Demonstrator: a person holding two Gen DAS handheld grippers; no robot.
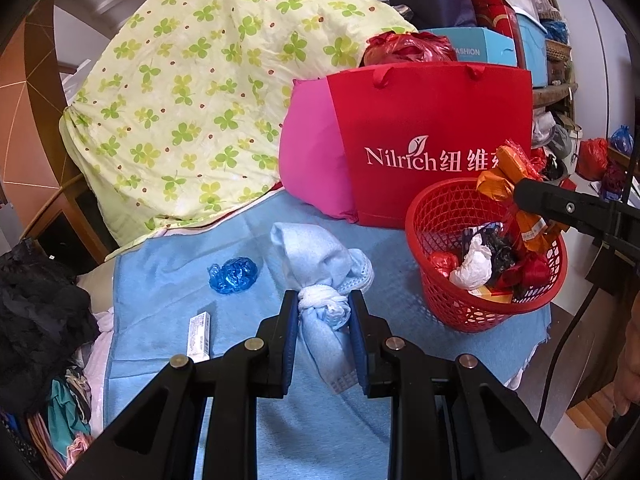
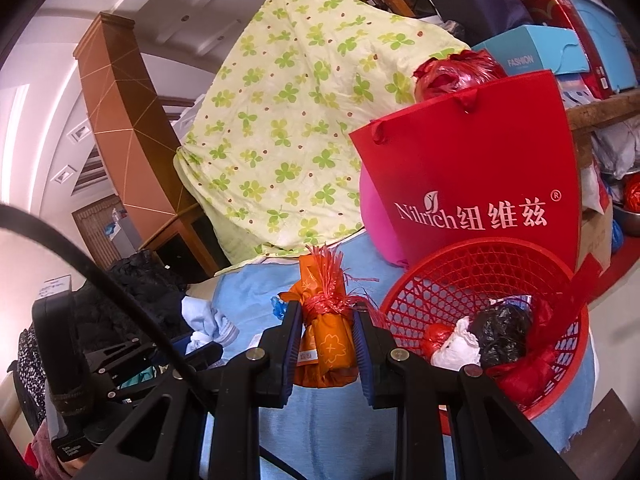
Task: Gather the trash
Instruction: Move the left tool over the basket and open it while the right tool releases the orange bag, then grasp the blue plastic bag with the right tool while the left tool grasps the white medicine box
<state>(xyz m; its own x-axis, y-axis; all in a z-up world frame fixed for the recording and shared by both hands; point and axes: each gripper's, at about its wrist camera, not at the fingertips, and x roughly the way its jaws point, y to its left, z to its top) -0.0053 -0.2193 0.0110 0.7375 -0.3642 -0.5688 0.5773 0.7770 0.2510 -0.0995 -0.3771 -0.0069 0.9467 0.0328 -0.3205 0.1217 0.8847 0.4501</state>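
Right gripper point(image 2: 326, 312) clamping narrow on orange wrapped packet tied with red raffia string point(image 2: 324, 332), long axis running along the fingers, tip poking up past them. Red plastic mesh basket point(image 2: 472, 264) sitting just right of the fingertips, already holding crumpled white, black and red scraps (likely the drop spot, so a short swing right). Left gripper point(image 1: 323, 314) pinching narrow on knotted light-blue cloth bundle point(image 1: 320, 268), knot between the pads, basket off to the right. Crumpled blue plastic wad point(image 1: 233, 275) and small white box point(image 1: 199, 337) lying left of the left fingers, uncollected.
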